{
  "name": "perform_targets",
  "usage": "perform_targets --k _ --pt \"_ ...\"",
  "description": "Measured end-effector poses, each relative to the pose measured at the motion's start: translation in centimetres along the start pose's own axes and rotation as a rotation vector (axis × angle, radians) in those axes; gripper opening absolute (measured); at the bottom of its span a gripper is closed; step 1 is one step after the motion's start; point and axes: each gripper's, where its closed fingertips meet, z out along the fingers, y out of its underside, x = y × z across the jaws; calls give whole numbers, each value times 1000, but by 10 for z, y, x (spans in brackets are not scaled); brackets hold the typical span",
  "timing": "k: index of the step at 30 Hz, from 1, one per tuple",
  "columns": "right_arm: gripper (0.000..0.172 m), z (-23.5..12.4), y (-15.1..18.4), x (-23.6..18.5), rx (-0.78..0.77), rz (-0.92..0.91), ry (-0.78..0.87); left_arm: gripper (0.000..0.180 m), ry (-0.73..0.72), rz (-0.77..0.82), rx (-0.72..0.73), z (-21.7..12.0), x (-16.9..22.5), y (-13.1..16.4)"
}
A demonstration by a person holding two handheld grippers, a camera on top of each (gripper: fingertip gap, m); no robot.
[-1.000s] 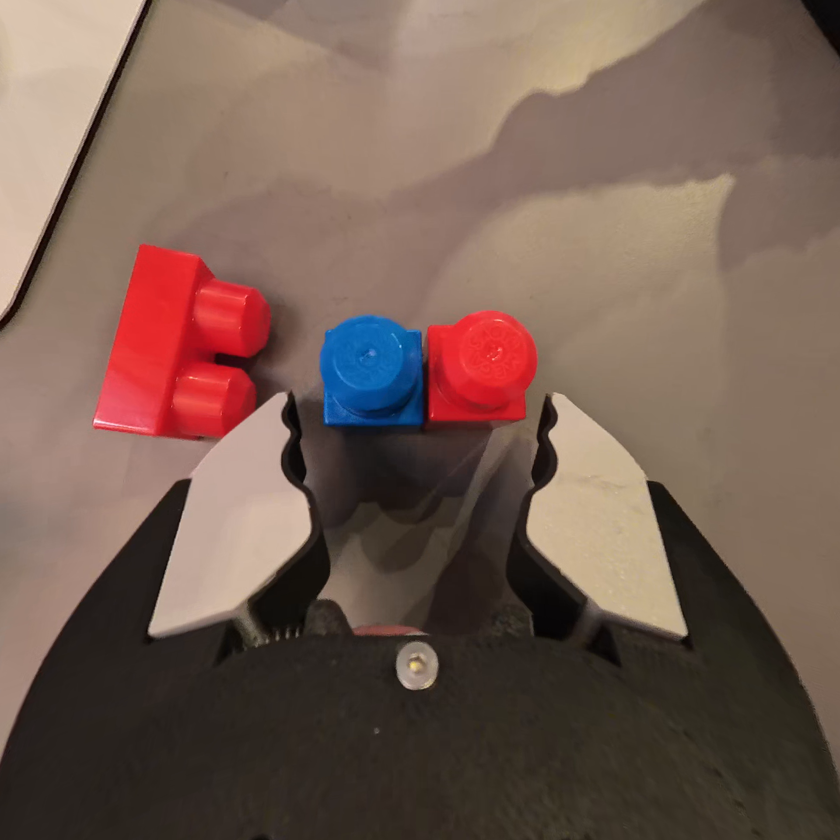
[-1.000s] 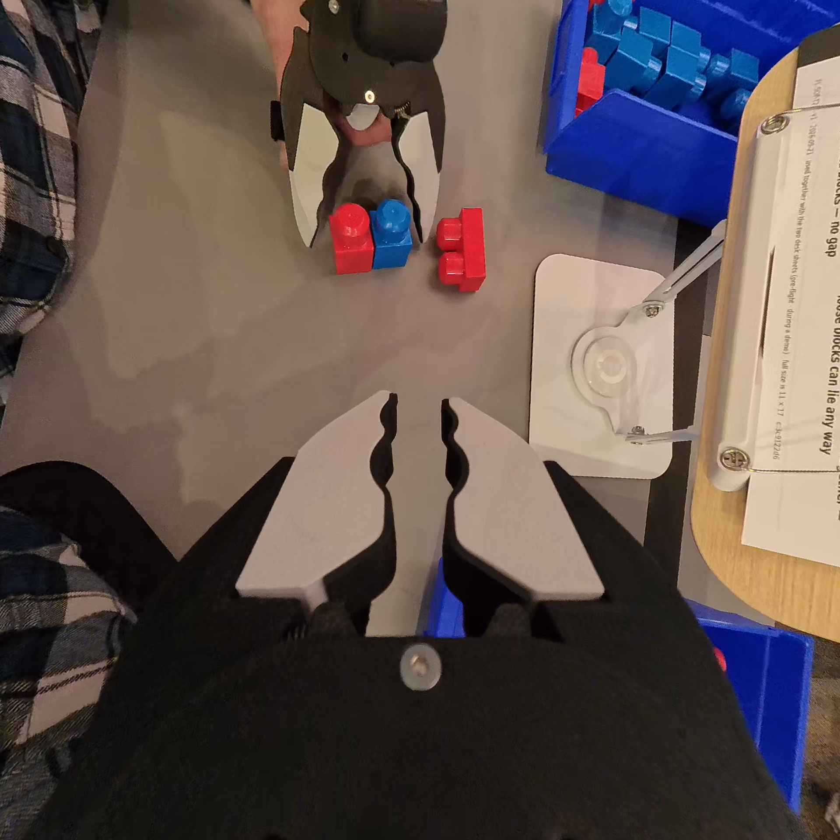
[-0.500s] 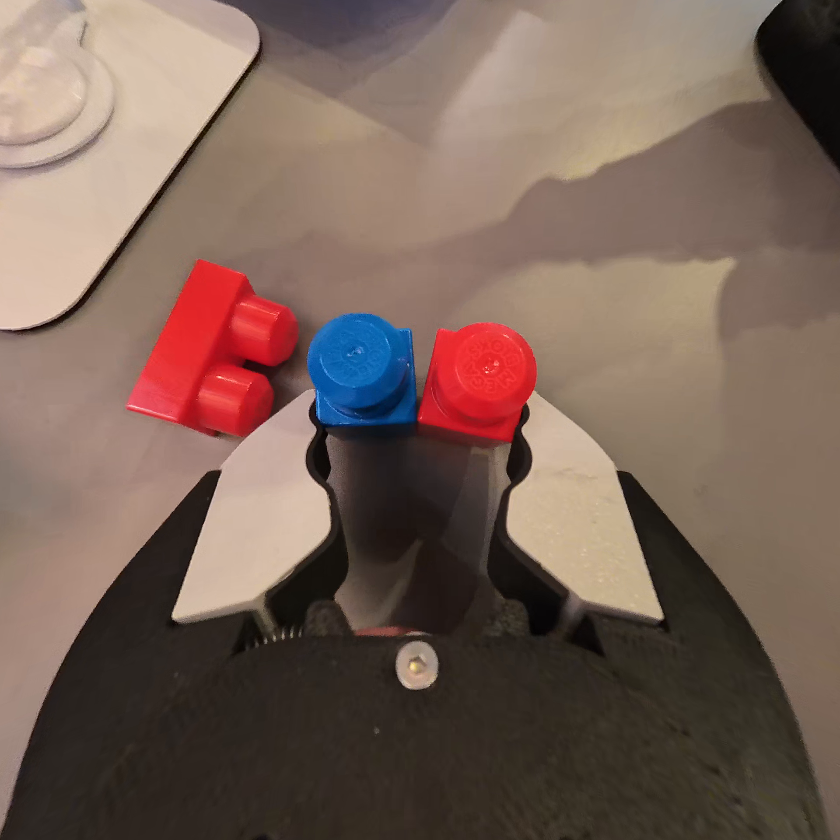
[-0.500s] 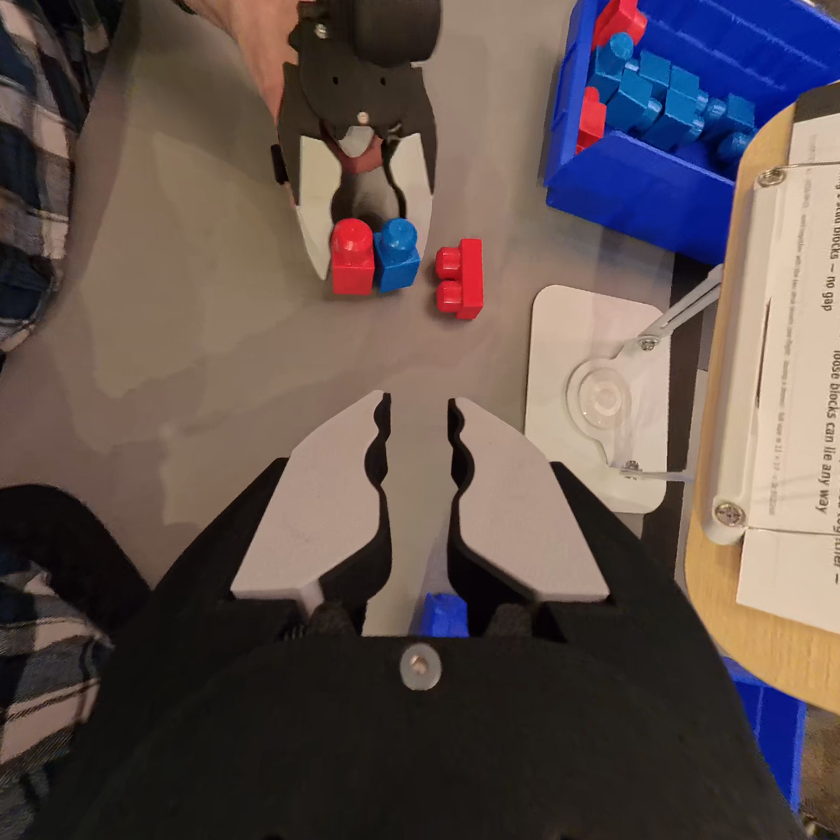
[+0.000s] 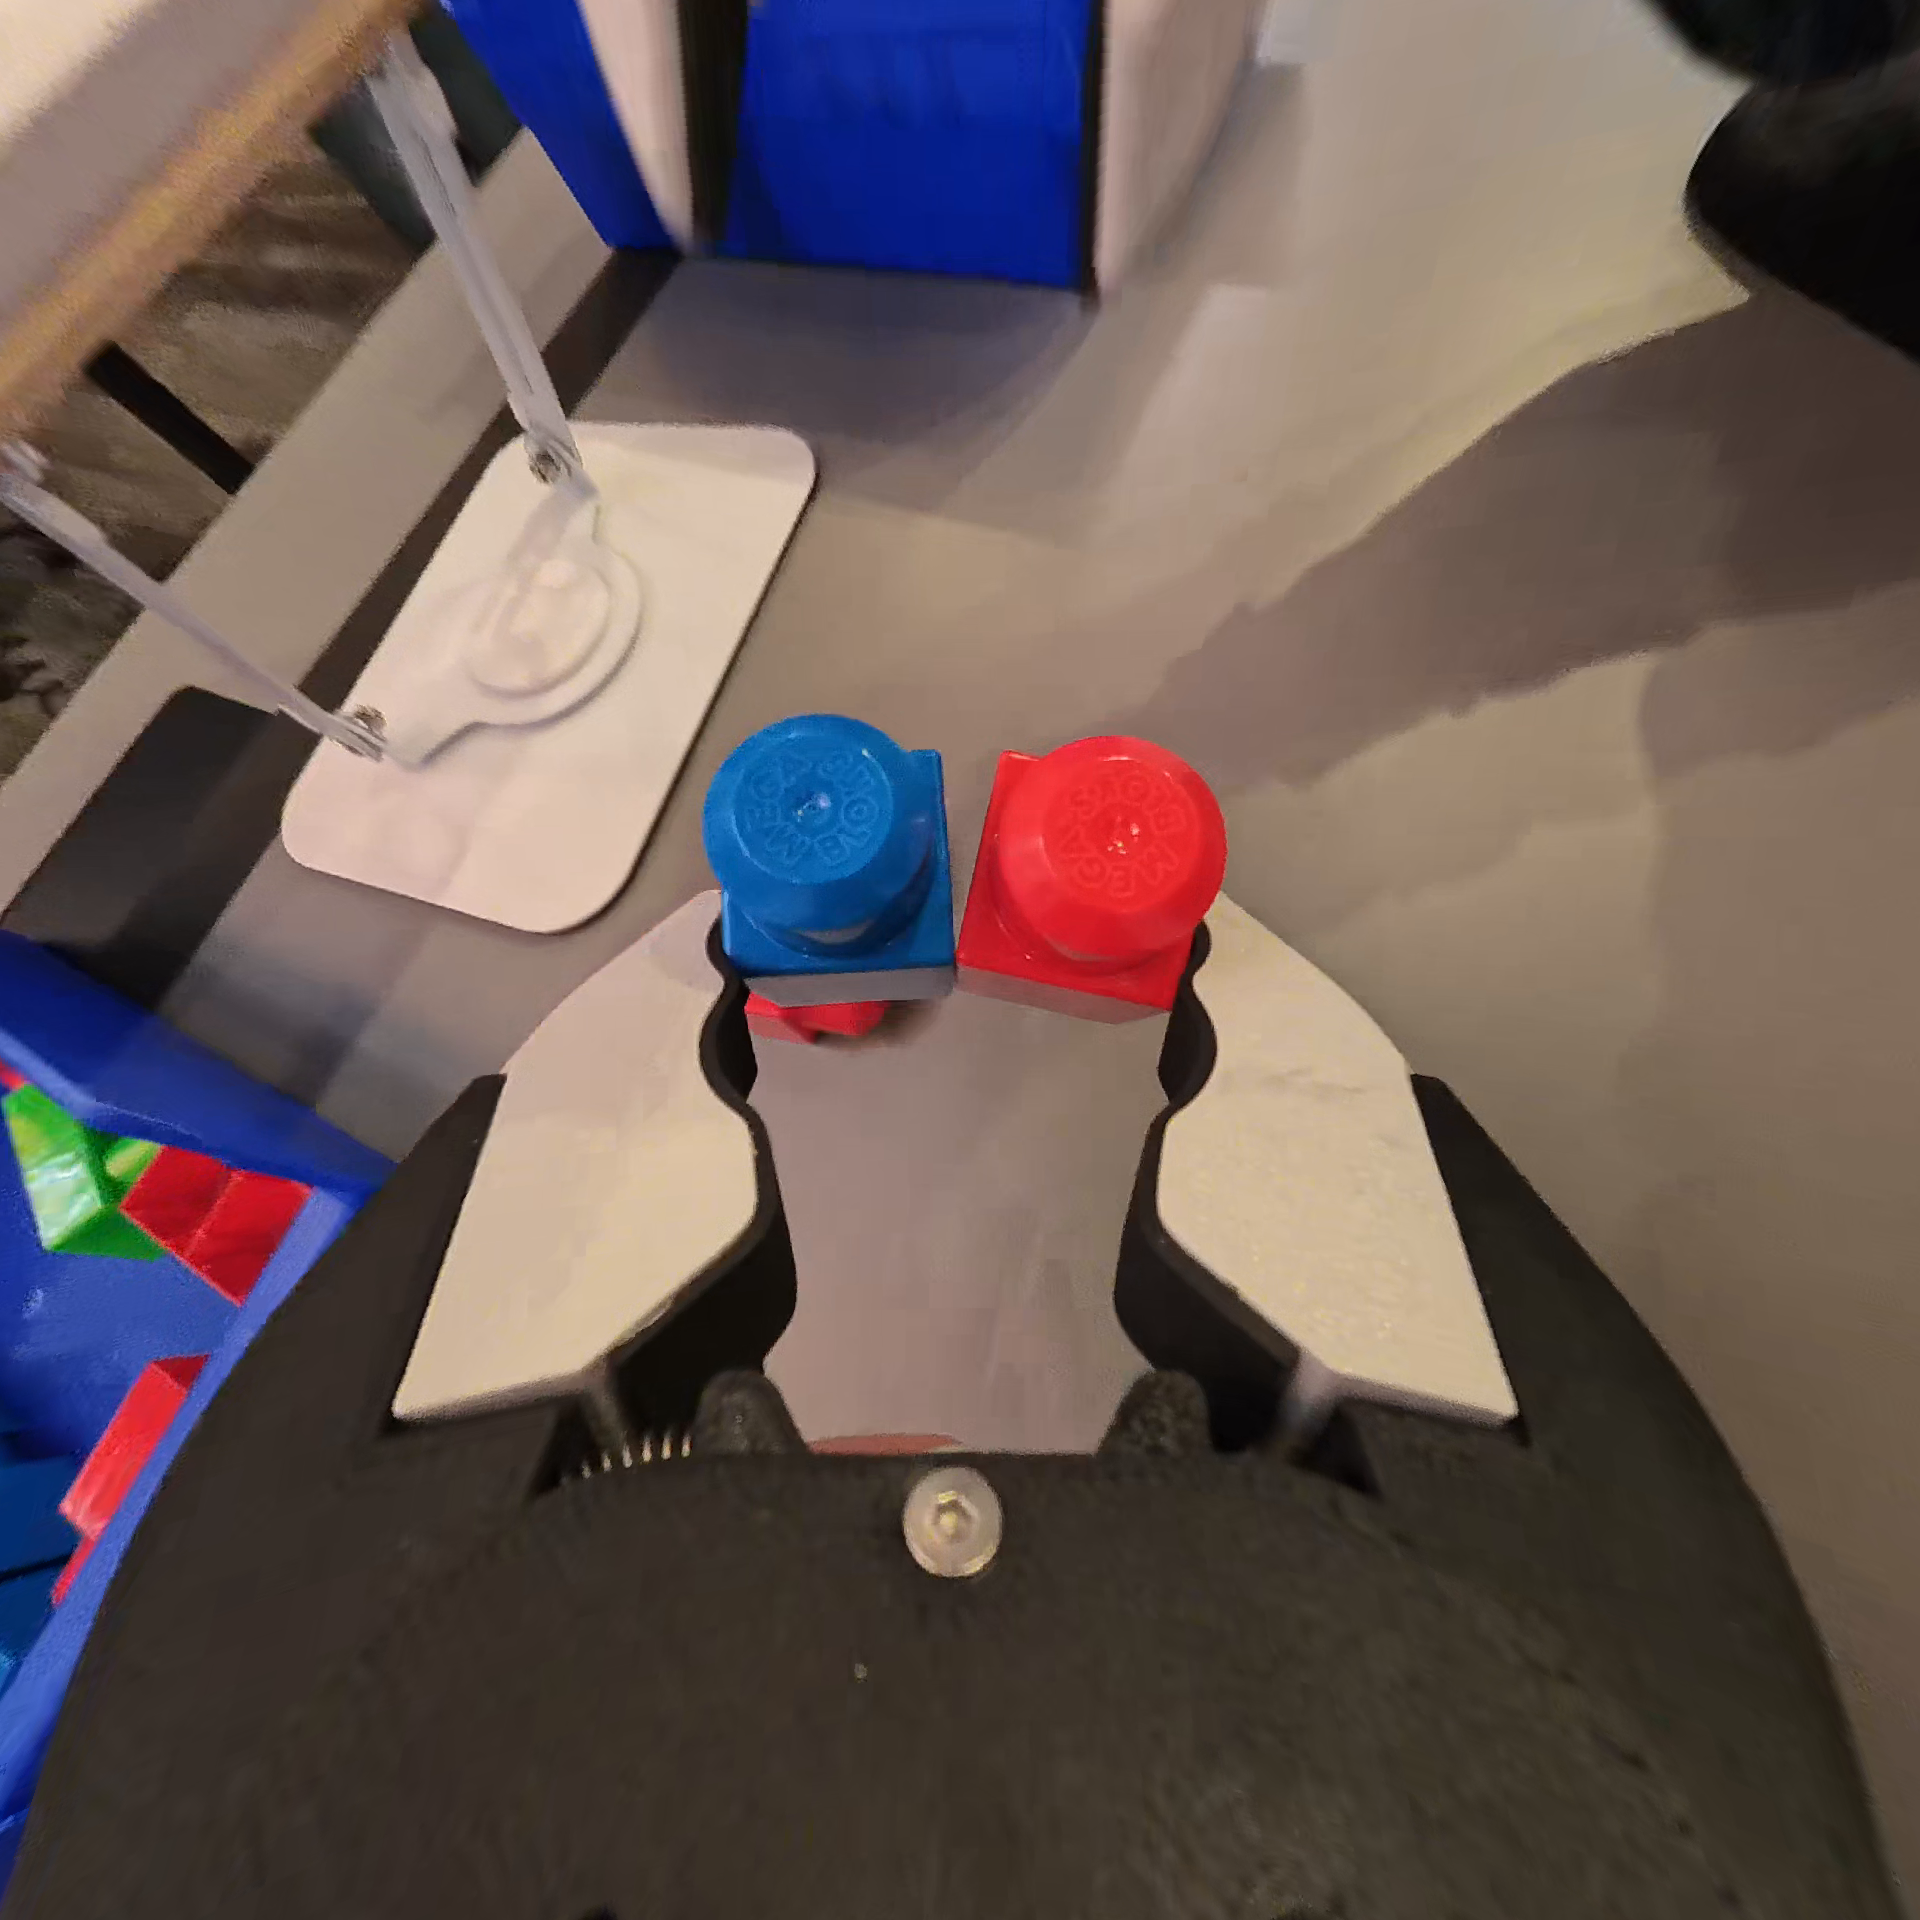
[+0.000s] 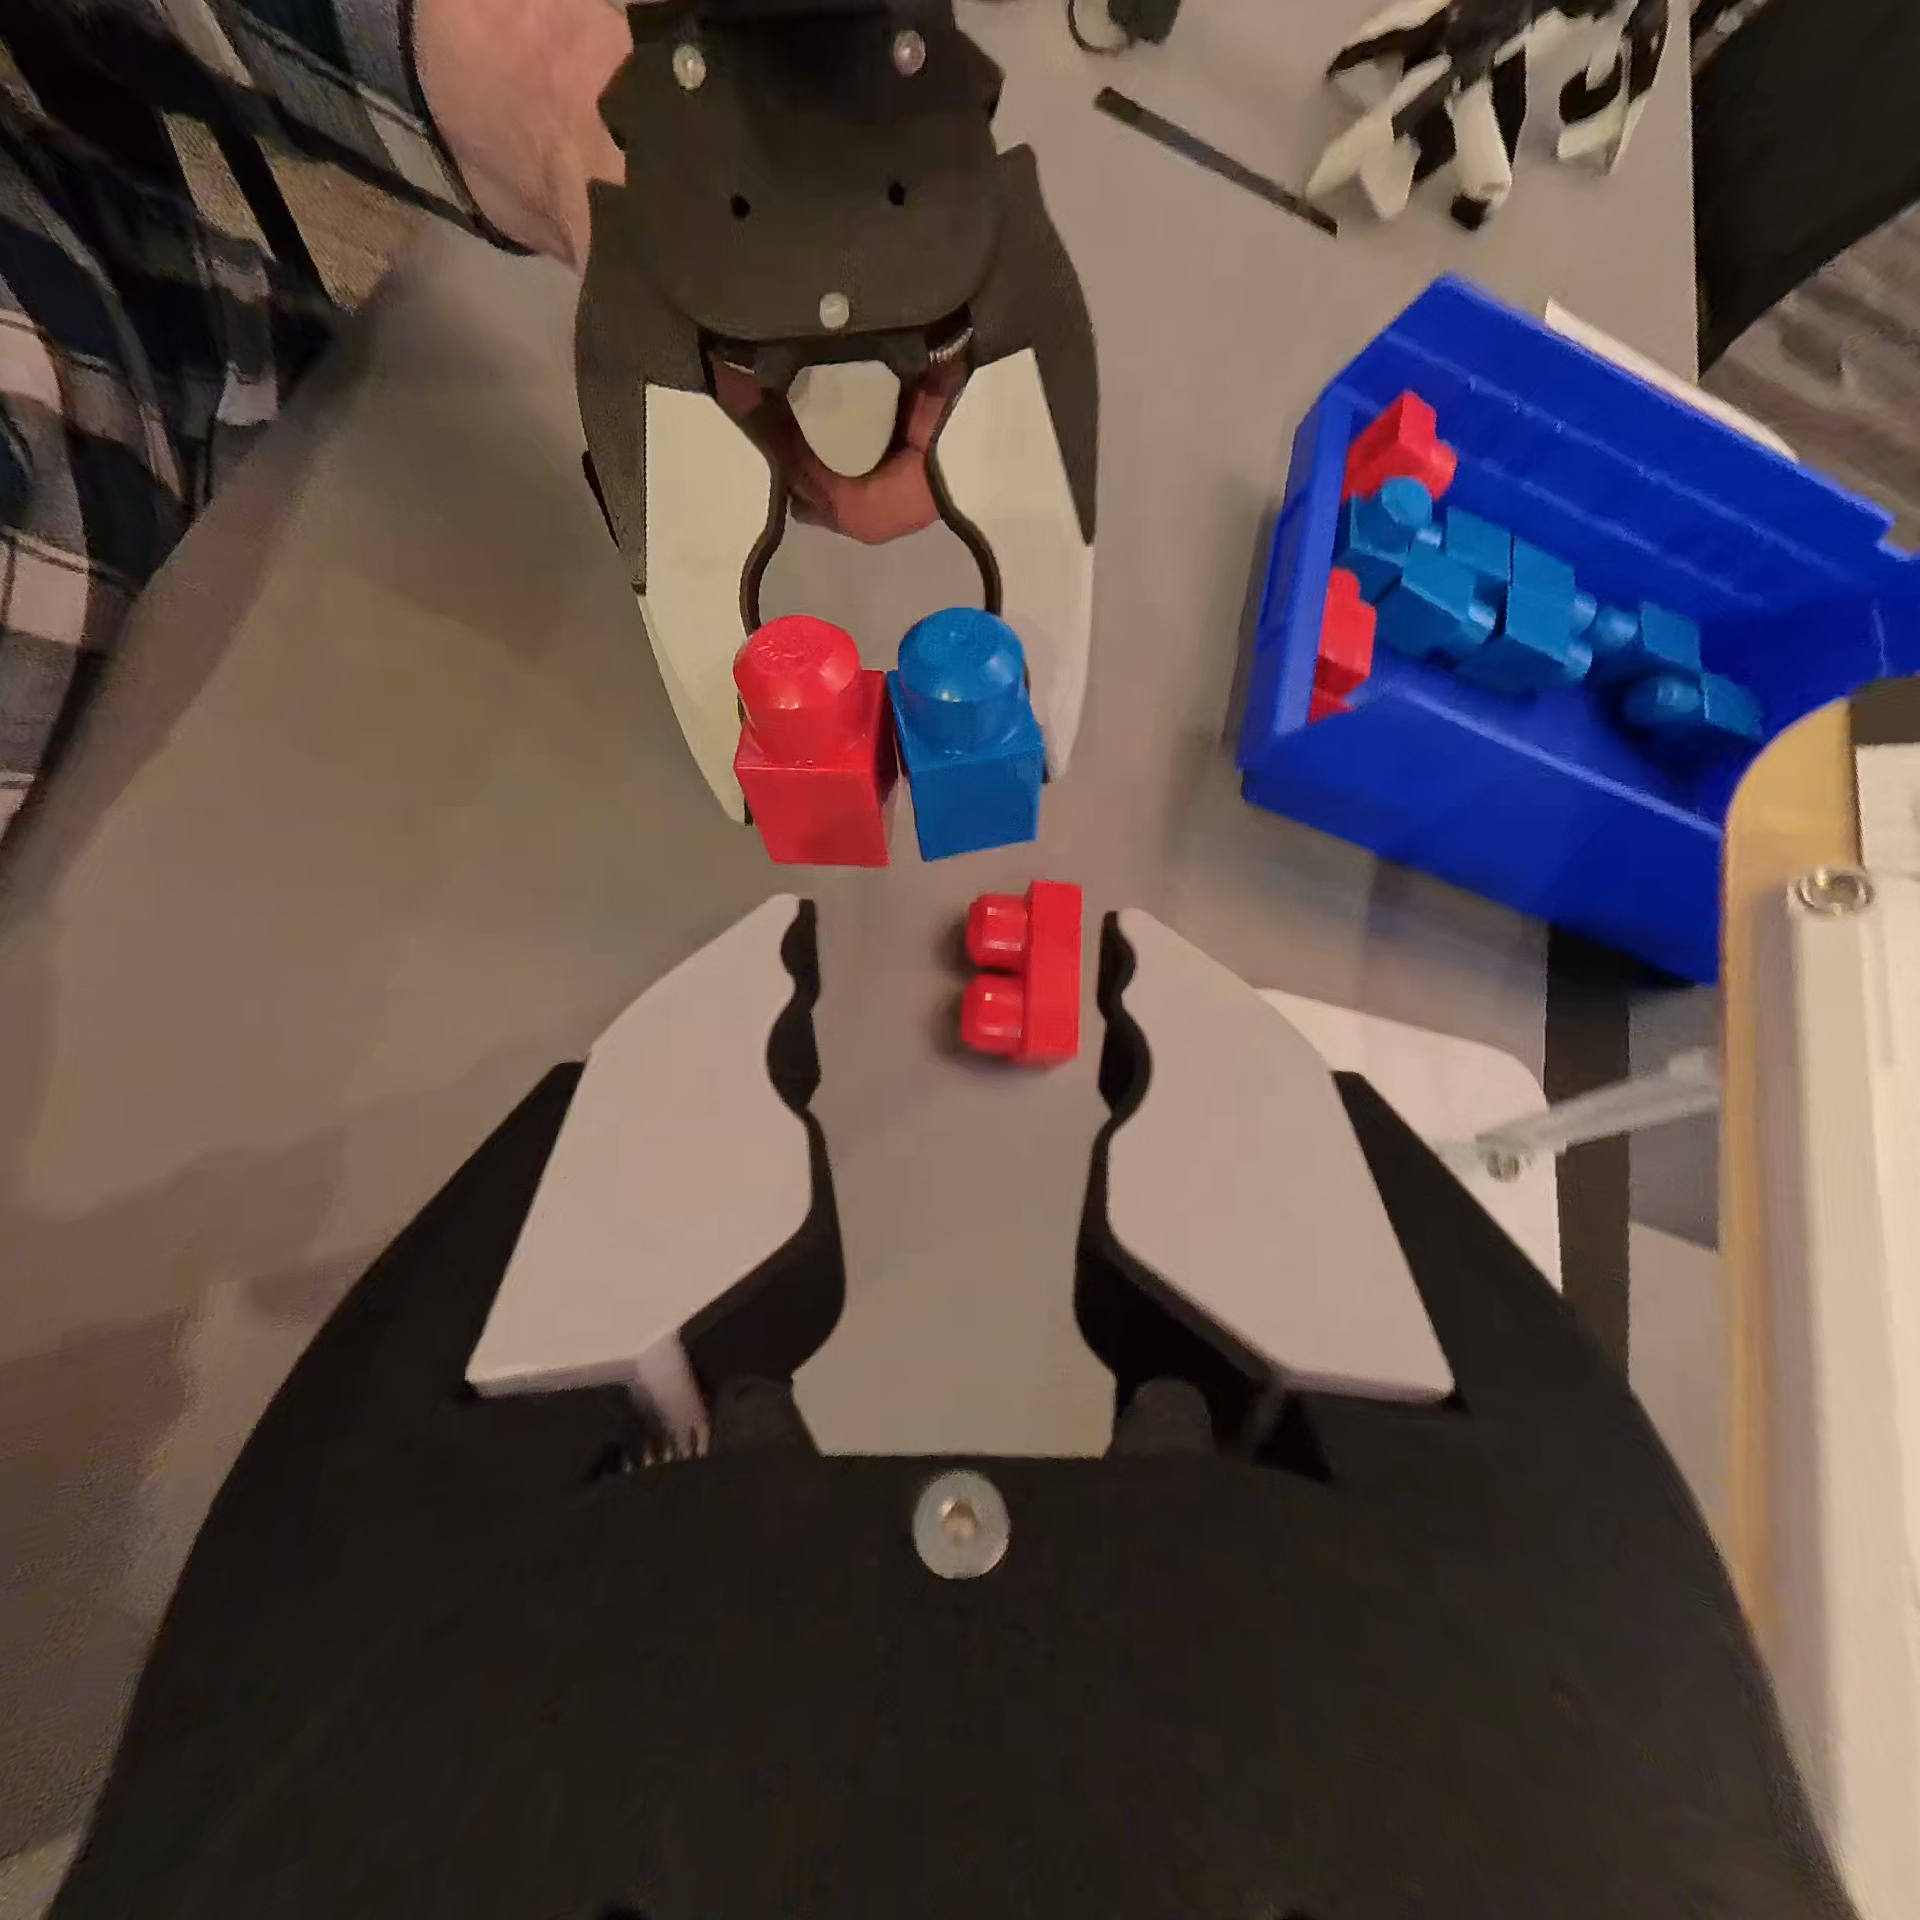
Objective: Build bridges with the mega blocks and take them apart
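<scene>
Closest in, the right claw (image 6: pixel 958 971) is spread wide and low over the grey table (image 6: pixel 416 935), gripping nothing. The red two-stud block (image 6: pixel 1023 971) lies on its side on the table between the fingers, nearer the right-hand one, with clear gaps on both sides, so no contact at all. My read: the claw is lined up to take this piece, which looks like the span for the bridge.

A little farther out, the left claw (image 5: pixel 961 935) has its catch! It is clamped across two single-stud blocks at once, the blue block (image 5: pixel 831 842) and the red block (image 5: pixel 1091 852), side by side and touching, studs up. One fingertip (image 5: pixel 686 935) presses the outer face of the blue one, the other the outer face of the red one, so the squeeze itself keeps the pair together. From the right wrist view both appear to hang clear of the table, raised just beyond the two-stud piece. They seem to be the two pillars, held as one unit so the span can be pushed onto both studs.

Out to the side, a white card (image 5: pixel 540 675) with a clear stand lies flat. Farthest away sits the blue bin (image 6: pixel 1558 748), stocked with more blue and red blocks, well apart from the action. A second bin of blocks (image 5: pixel 125 1247) shows at the left wrist view's edge.
</scene>
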Motion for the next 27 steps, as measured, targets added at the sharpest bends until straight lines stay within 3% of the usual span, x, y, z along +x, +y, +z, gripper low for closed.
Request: perform_targets --k 3,6,13,27 --pt "79 17 -5 -5 28 -19 -21 77 7 -17 88 -12 -3 -20" --pt "83 28 -5 -9 8 -42 -24 77 18 -30 141 -20 -6 -34" --pt "71 28 -21 -8 127 -41 -33 77 66 -37 209 -28 -6 -53" --pt "64 20 -34 -7 216 -40 -31 77 93 -55 311 -38 -6 -78"
